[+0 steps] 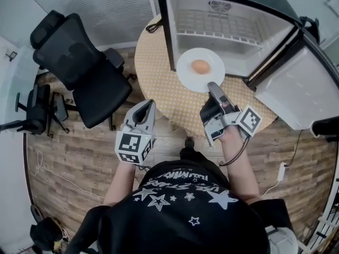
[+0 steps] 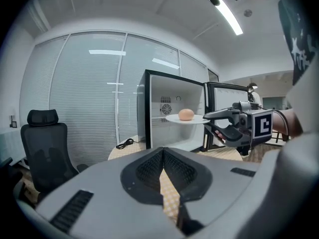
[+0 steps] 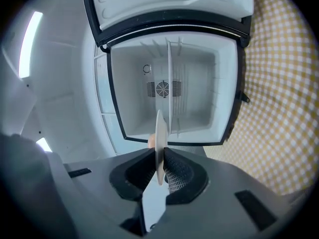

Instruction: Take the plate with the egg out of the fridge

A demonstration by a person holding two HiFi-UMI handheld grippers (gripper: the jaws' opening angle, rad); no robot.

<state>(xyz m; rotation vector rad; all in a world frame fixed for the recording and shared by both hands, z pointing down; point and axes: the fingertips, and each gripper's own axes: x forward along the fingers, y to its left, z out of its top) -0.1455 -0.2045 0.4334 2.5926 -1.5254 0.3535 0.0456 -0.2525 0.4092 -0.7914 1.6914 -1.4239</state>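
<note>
Head view, looking steeply down: a person stands at the near edge of a round table covered in yellow-checked cloth (image 1: 159, 83), with a two-jaw gripper in each hand. The right gripper (image 1: 212, 85) has its jaws clamped on the near rim of a round white plate (image 1: 188, 75), which carries a brown egg (image 1: 200, 66) at its middle. The plate hangs level in the air above the table, just in front of the mouth of the small black fridge with a white interior (image 1: 233, 46). The fridge stands at the table's far edge, and its door (image 1: 302, 89) is swung wide to the right.

Right gripper view shows the plate edge-on, pinched between the two black ribbed pads (image 3: 175, 174), with the egg peeking out on the left and the fridge's wire shelf (image 3: 170, 83) beyond.

The left gripper (image 1: 150, 106) hovers over the table's near-left edge, well apart from the plate. Left gripper view shows its jaws brought together at the tips with nothing between them. A black office chair (image 1: 79, 62) stands on the wood-plank floor (image 1: 69, 157) to the left of the table.
</note>
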